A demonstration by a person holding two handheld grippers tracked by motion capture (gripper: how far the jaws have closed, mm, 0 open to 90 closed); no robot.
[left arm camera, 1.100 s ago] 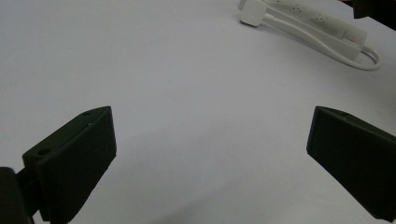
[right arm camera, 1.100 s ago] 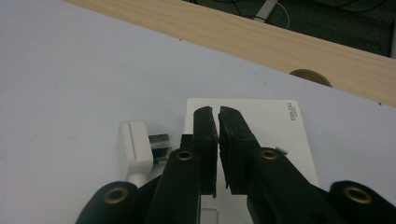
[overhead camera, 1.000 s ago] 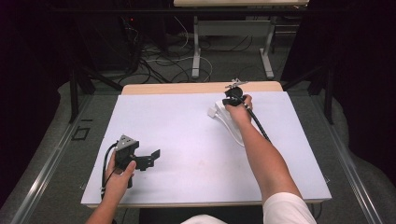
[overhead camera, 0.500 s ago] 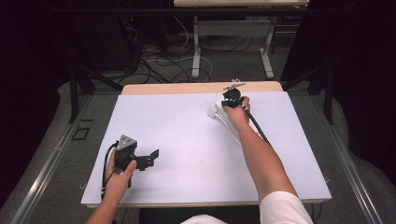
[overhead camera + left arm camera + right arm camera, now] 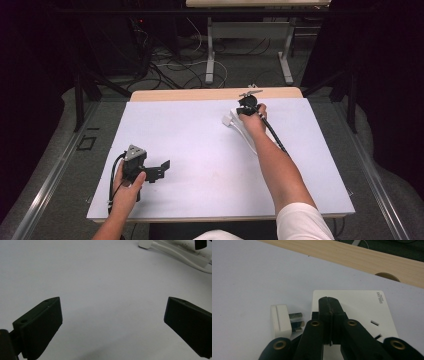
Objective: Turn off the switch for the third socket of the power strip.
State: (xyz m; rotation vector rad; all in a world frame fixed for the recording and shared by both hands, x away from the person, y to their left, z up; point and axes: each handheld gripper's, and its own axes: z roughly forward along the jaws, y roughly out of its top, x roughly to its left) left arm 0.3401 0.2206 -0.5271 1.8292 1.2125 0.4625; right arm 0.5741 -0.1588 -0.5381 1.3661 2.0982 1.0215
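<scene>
Jaws, right: closed flat against each other with nothing between them; the right gripper [image 5: 329, 315] rests its tip over the near edge of the white rectangular plastic power strip [image 5: 359, 307], likely to pin it or feel for a hold.
Jaws, left: spread wide and empty; the left gripper [image 5: 161, 170] idles low over bare board, well apart from the work, probably kept ready until a second hold is wanted.
Power strip: lies flat directly under and beyond the right jaws, socket slots facing up to their right, a grey brand mark at its far corner.
Plug: white moulded plastic plug [image 5: 280, 320] with metal pins, just left of the right jaws, pins pointing at the strip's side; touching or a hair apart, cannot tell.
Cord: white cable [image 5: 246, 136] trailing from the strip back along the person's right forearm.
Surface: white board [image 5: 200, 145] laid on a pale wooden table [image 5: 352, 255], whose edge shows beyond the jaws.
</scene>
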